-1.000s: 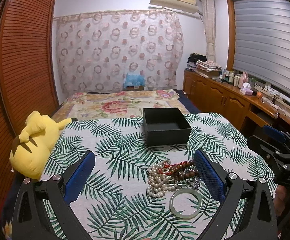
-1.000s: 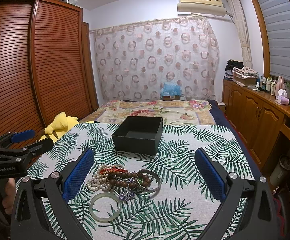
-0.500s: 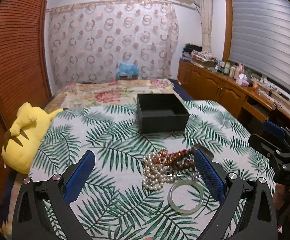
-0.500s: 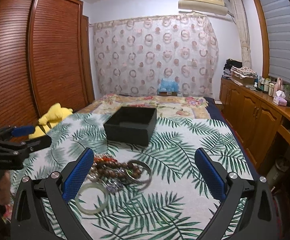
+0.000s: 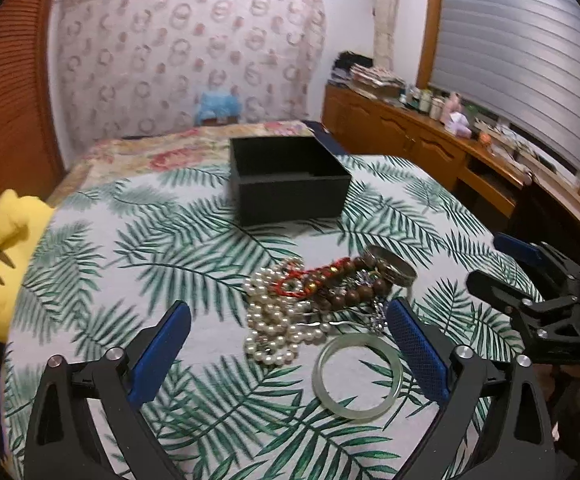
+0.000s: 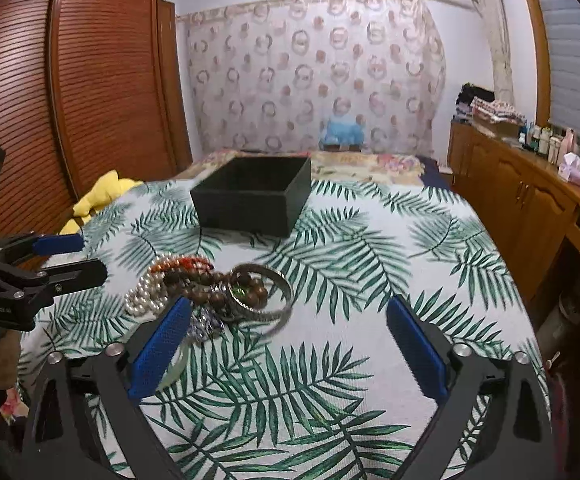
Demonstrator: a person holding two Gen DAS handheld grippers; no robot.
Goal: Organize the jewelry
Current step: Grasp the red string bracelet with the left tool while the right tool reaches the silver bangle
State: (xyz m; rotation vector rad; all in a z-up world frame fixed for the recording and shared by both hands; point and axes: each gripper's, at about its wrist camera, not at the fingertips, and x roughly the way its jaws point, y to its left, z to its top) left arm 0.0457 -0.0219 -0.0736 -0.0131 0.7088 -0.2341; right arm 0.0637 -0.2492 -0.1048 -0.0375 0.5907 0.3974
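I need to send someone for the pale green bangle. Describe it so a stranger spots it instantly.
Start at the black open box on the palm-leaf tablecloth, then come toward the camera to the jewelry pile. The jade bangle lies flat at the pile's near edge. Unlike the pearl strand and brown beads, it is one smooth, pale green, translucent ring.

The tabletop [image 5: 194, 264] has a white cloth with green palm leaves. The box [image 5: 290, 192] is black. In the pile, the pearl beads [image 5: 274, 320] are creamy white, the cord bracelet [image 5: 293, 284] is red, the wooden beads [image 5: 353, 294] are brown, and the metal bangle [image 5: 389, 264] is silver. The ring bangle [image 5: 357, 376] is pale green. The fingers [image 5: 162, 352] have blue pads on black arms. The plush toy [image 5: 2, 248] is yellow. The curtain [image 6: 313, 76] is cream with pink and brown circles. The wardrobe doors [image 6: 70, 80] are reddish brown with thin stripes.
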